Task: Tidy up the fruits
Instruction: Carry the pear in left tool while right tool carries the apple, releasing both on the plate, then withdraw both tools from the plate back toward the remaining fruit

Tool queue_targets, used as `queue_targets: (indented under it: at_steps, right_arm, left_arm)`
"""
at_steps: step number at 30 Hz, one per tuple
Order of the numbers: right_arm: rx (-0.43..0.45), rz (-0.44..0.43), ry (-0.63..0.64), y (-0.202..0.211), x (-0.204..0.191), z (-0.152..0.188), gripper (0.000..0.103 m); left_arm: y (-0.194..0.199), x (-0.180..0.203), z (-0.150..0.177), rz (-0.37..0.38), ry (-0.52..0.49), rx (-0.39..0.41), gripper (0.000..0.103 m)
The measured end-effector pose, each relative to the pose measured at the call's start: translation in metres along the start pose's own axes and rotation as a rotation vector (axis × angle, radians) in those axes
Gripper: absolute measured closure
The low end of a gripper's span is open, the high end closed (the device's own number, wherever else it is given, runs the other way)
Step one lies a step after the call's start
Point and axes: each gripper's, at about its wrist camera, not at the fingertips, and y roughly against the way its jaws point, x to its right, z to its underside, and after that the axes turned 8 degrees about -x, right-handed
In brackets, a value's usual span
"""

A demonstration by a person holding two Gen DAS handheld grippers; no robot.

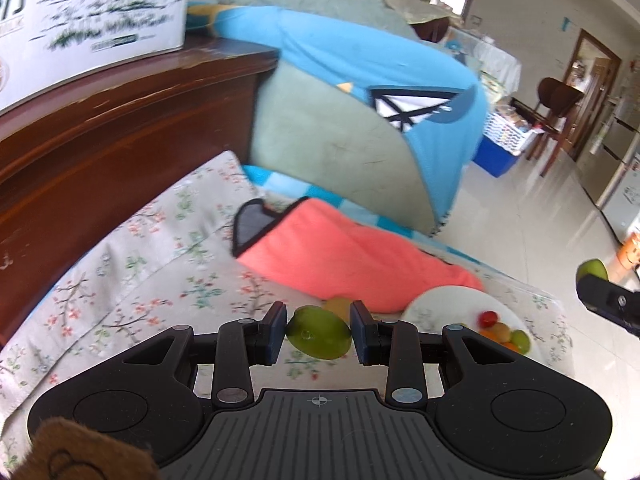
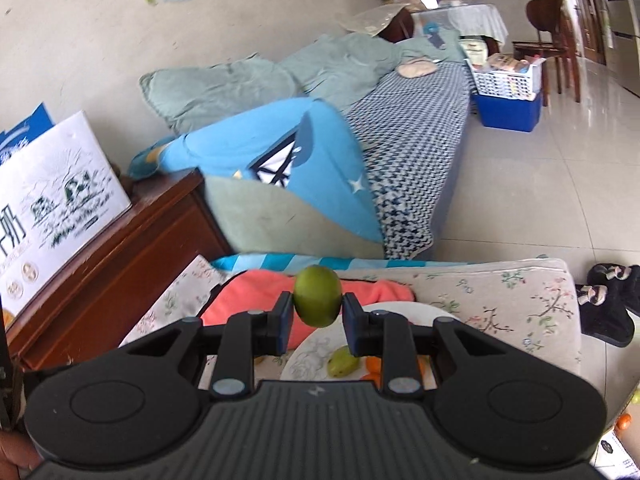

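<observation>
My right claw (image 2: 318,320) pinches a green fruit (image 2: 317,296) between its two pads, one pressed to each side. Under it sits a white plate (image 2: 400,312) on the floral cushion (image 2: 500,300), with another green fruit (image 2: 342,362) and some orange pieces (image 2: 374,366) on it. A pink cloth (image 2: 248,300) lies just behind the plate. To my left stands a brown cabinet (image 2: 120,264) bearing a white box (image 2: 60,200).

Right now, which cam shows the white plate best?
Left wrist: the white plate shows most of its rim and the small fruits on it. Right wrist: the right hand-held gripper covers much of it.
</observation>
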Motion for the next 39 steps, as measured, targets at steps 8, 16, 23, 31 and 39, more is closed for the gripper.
queue_targets:
  at_steps: [8,16,23,31,39]
  right_arm:
    - [-0.046,0.022,-0.131,-0.003,0.033,0.002,0.076]
    - [-0.156,0.082,-0.270,-0.020,0.058,0.019,0.076]
    - [-0.237,0.137,-0.340,-0.033,0.070,0.032,0.076]
    - [-0.261,0.146,-0.378,-0.038,0.075,0.037,0.076]
    - [-0.245,0.145,-0.391,-0.037,0.076,0.034,0.074]
  left_arm:
    - [-0.004,0.032,0.009,0.094,-0.085,-0.007,0.071]
    - [-0.018,0.063,0.024,0.160,-0.166,-0.056,0.071]
    - [-0.030,0.076,0.036,0.188,-0.199,-0.102,0.071]
    - [-0.037,0.084,0.040,0.210,-0.206,-0.132,0.072]
    - [-0.033,0.079,0.034,0.184,-0.174,-0.114,0.069]
